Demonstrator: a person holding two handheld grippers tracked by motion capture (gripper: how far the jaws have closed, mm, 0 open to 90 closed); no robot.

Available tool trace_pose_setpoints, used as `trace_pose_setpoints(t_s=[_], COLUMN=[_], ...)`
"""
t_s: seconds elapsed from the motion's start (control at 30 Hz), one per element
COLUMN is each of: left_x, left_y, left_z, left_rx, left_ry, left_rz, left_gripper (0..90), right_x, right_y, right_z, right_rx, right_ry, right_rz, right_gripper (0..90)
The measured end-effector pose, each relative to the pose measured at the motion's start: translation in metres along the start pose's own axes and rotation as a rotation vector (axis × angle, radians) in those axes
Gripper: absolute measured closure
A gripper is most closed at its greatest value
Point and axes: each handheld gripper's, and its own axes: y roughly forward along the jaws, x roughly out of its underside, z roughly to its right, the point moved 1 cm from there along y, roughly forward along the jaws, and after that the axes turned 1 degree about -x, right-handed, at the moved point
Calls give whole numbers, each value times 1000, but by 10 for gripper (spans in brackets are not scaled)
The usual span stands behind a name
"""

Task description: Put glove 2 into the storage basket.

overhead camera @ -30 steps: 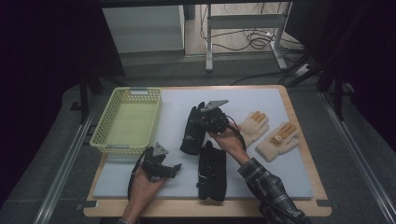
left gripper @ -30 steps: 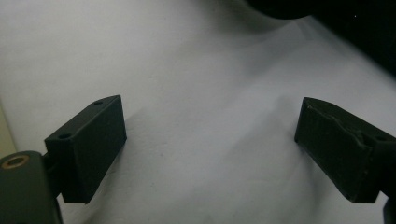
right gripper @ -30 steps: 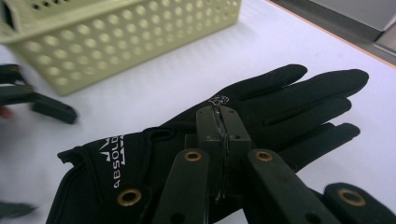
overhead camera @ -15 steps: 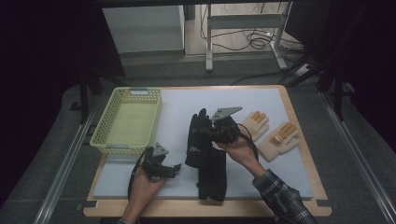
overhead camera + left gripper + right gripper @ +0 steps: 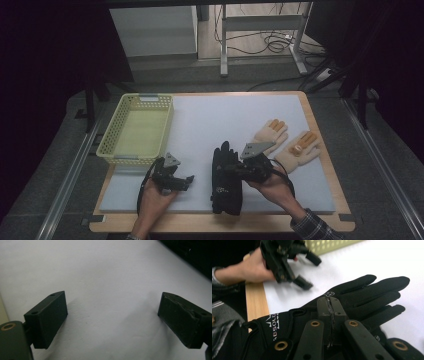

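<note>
**Black gloves stacked at the near edge of the mat**

A yellow basket (image 5: 136, 129) is seen at the far left of the white mat (image 5: 210, 120), and two beige gloves (image 5: 287, 142) are laid at the right, well apart from the basket. Nothing is placed between the black gloves (image 5: 226, 177) and the basket except the left gripper (image 5: 186, 180), held low over bare mat.

The black gloves are laid near the front centre, one upon the other, their long axis running away from the person and the fingers pointed toward the far edge.

In the right gripper view the right gripper (image 5: 329, 306) is shown with its jaws pressed together over the upper glove; whether fabric is pinched cannot be told. In the left gripper view the jaws are spread wide over empty mat.
</note>
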Motion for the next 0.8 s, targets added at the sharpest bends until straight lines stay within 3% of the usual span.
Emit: trace_pose_setpoints(t_s=[0.27,0.37,0.47,0.57,0.73,0.8], left_x=[0,0,0,0,0,0], left_y=[0,0,0,0,0,0], left_z=[0,0,0,0,0,-1], left_rx=[-2,-1,-1,-1,1,4], left_ry=[3,3,3,2,2,-1], left_rz=[1,1,1,0,1,1], left_gripper=[90,90,90,90,90,90], right_x=[28,36,36,34,37,42], right_y=[24,32,28,20,5,0], right_z=[3,1,2,3,5,6], right_rx=[34,51,54,73,92,103], right_ry=[23,18,32,29,42,47], right_rz=[-34,-50,-38,-20,3,5], right_gripper=[864,805,706,673,675,722])
